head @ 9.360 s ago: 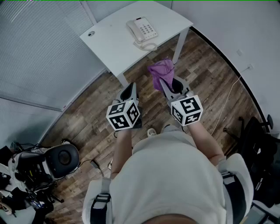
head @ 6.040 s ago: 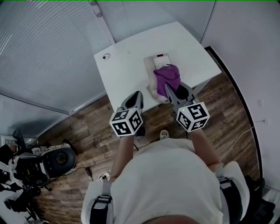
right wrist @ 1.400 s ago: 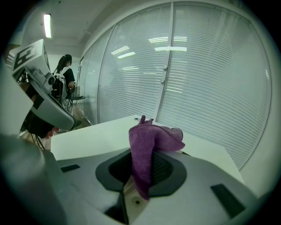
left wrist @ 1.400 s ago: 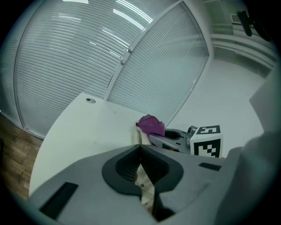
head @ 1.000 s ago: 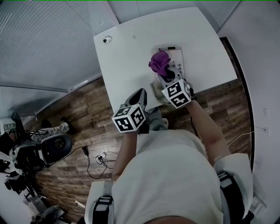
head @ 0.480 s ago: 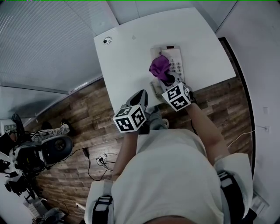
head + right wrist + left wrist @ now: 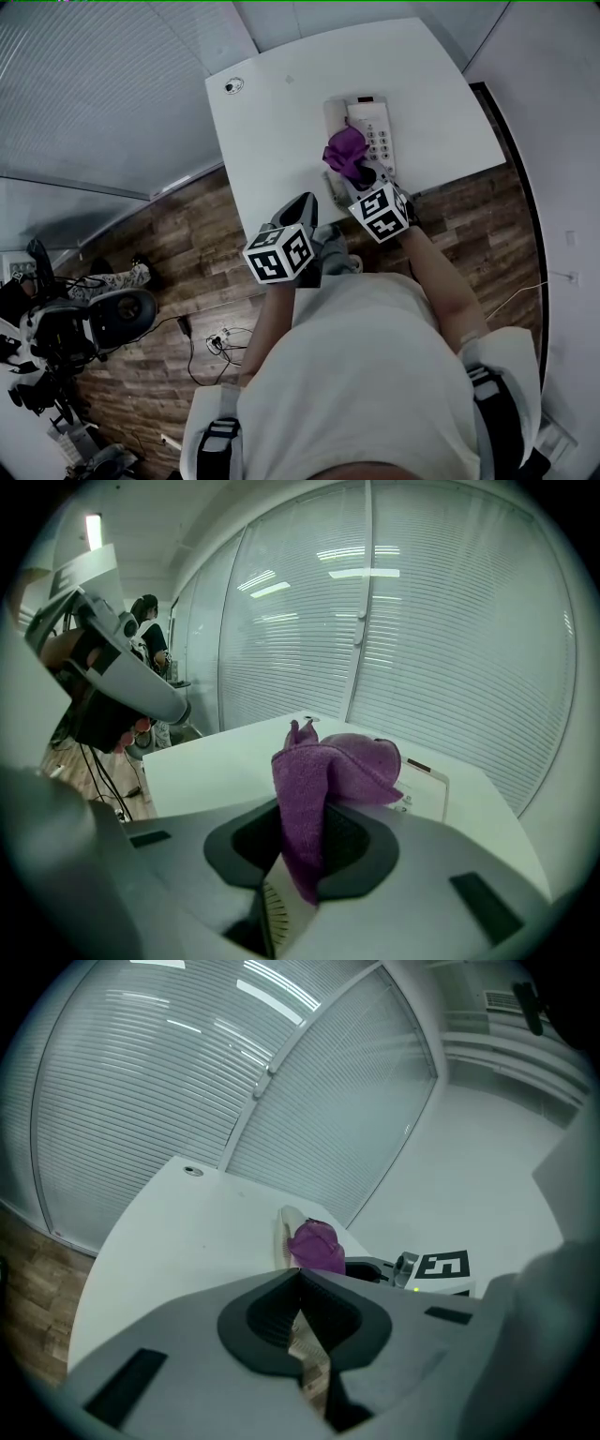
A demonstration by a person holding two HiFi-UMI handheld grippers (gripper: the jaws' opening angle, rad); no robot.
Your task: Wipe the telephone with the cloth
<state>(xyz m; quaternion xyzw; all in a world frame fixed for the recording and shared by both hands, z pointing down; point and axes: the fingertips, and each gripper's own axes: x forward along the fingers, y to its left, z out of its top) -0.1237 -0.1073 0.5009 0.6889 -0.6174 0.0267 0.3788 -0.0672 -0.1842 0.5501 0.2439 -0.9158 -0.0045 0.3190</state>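
Note:
The white telephone (image 7: pixel 367 131) lies on the white table (image 7: pixel 272 112), near its front edge. My right gripper (image 7: pixel 361 176) is shut on the purple cloth (image 7: pixel 345 152), which rests bunched on the phone's left part beside the keypad. In the right gripper view the cloth (image 7: pixel 328 771) rises from between the jaws and hides most of the phone (image 7: pixel 424 782). My left gripper (image 7: pixel 302 202) is shut and holds nothing; it hovers at the table's front edge, left of the phone. From the left gripper view the cloth (image 7: pixel 316 1246) sits on the phone (image 7: pixel 285 1227).
A round cable grommet (image 7: pixel 233 85) is set into the table's far left corner. Slatted blinds (image 7: pixel 94 84) close off the far left side. Wood floor (image 7: pixel 206 253) surrounds the table, with a chair and cabled equipment (image 7: pixel 75 328) at the lower left.
My right gripper has drawn the cloth along the telephone toward the table's front edge. The left gripper has stayed where it was.

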